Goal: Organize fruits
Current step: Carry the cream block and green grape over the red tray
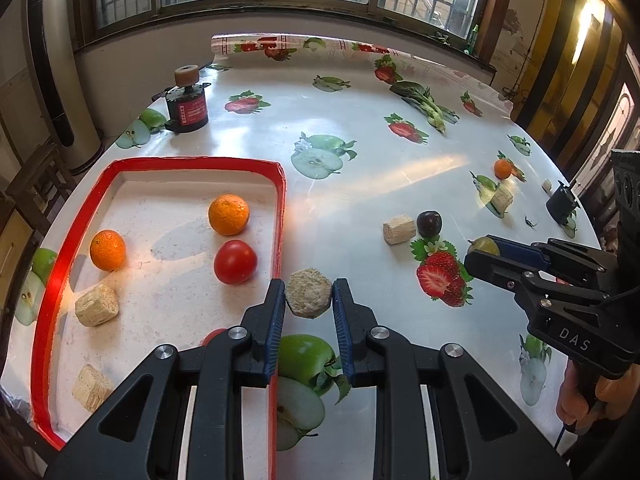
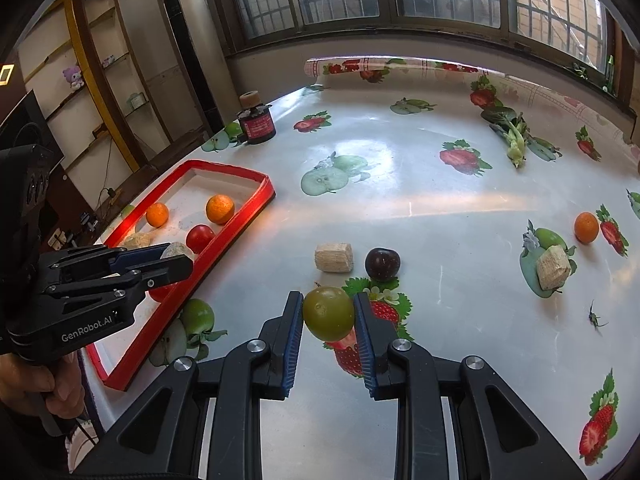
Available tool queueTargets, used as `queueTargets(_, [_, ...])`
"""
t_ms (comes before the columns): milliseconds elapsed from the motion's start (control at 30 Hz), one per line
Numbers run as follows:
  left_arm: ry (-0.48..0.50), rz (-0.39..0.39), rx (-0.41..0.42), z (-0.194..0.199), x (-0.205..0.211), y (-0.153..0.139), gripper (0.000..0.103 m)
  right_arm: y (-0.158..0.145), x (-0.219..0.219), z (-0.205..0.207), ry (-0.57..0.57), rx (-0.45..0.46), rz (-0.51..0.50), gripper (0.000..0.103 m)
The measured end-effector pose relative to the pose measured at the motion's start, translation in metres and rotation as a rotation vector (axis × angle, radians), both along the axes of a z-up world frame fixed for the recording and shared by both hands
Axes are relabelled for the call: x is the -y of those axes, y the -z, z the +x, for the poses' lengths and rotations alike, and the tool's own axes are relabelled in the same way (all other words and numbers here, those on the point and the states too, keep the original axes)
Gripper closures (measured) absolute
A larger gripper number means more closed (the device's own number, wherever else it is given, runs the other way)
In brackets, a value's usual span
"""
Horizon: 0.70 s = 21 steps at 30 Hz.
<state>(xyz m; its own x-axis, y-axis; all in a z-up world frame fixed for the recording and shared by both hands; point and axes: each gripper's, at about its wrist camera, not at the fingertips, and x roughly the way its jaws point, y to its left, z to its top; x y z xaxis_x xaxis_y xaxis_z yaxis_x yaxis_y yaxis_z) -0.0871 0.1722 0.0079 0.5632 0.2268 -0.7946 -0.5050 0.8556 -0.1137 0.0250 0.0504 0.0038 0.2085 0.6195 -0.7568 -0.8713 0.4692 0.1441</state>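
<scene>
My left gripper (image 1: 309, 298) is shut on a pale hexagonal wood block (image 1: 308, 293), held above the right rim of the red-edged tray (image 1: 280, 208). Inside the tray lie two oranges (image 1: 228, 214), a red tomato (image 1: 235, 261) and two more wood blocks (image 1: 97, 304). My right gripper (image 2: 328, 314) is shut on a green plum (image 2: 329, 313), lifted over a printed strawberry. On the table rest a dark plum (image 2: 382, 264), a wood block (image 2: 334, 257), a small orange (image 2: 586, 227) and another block (image 2: 553, 267). In the left wrist view the right gripper (image 1: 482, 250) shows at right.
A black and red canister (image 1: 187, 110) stands at the table's far left corner. A leafy green vegetable (image 2: 514, 136) lies at the far right. A small black device (image 1: 562, 202) sits by the right edge. A hand (image 2: 44, 384) grips the left tool's handle.
</scene>
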Motion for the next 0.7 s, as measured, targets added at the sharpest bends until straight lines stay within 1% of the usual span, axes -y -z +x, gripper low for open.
queueTargets(700, [-0.078,-0.012,0.005,-0.045,-0.026,0.003,0.082,-0.002,-0.036,-0.036,-0.085,0.01,-0.008,0.077])
